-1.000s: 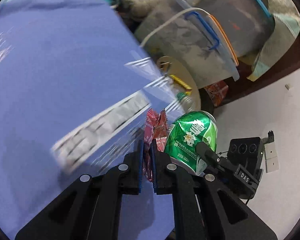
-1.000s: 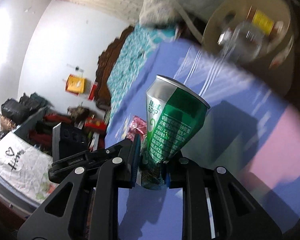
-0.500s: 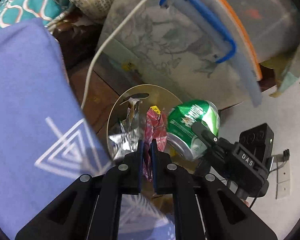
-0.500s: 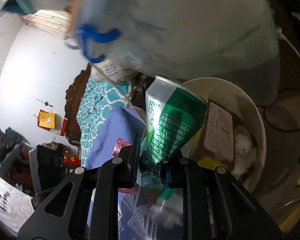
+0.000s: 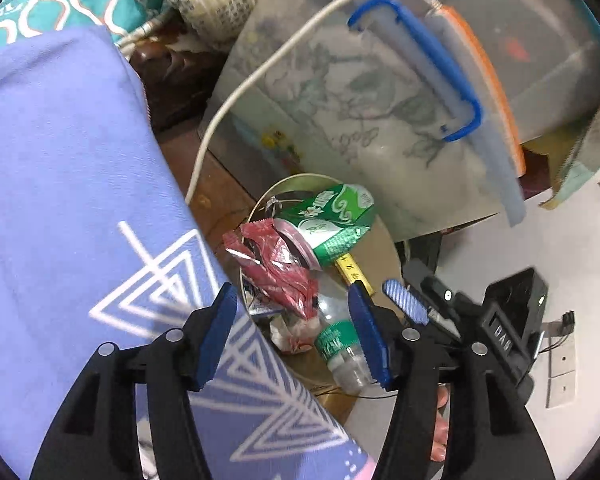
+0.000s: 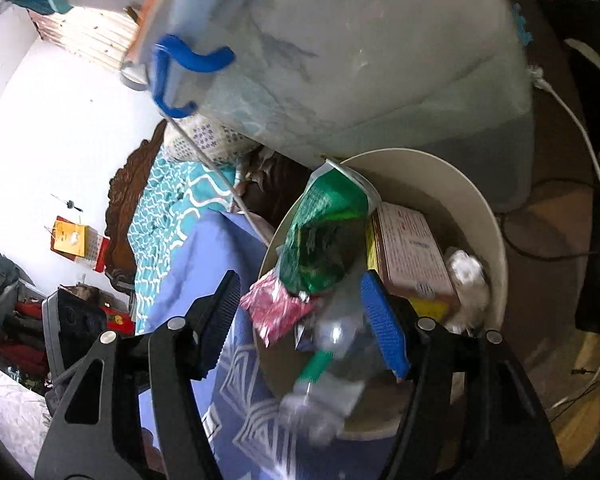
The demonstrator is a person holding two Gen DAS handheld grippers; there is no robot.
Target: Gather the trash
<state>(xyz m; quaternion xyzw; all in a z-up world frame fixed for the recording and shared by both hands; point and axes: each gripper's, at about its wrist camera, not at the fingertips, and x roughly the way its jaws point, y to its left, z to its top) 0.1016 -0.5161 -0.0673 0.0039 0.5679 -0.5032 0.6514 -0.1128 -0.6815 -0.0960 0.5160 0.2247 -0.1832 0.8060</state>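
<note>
A round cream trash bin (image 6: 480, 216) stands beside the bed. My left gripper (image 5: 294, 334) is open above it; a red snack wrapper (image 5: 278, 270) drops free just beyond its fingers. My right gripper (image 6: 300, 320) is open too; the crushed green can (image 6: 324, 232) falls free over the bin, also visible in the left wrist view (image 5: 332, 224). A clear plastic bottle with a green label (image 5: 336, 346) and a pink carton (image 6: 412, 256) lie in the bin. The red wrapper shows in the right wrist view (image 6: 274, 310). The right gripper's fingers (image 5: 404, 306) appear in the left wrist view.
A purple bedsheet with white triangles (image 5: 68, 208) covers the bed edge at left. A large translucent storage box with a blue handle (image 5: 380, 92) stands behind the bin. A white cable (image 5: 228, 108) runs along it. Wooden floor (image 6: 580, 436) lies to the right.
Both grippers have opened over the bin. The red wrapper has left the left gripper and the green can has left the right gripper; both are dropping toward the bin.
</note>
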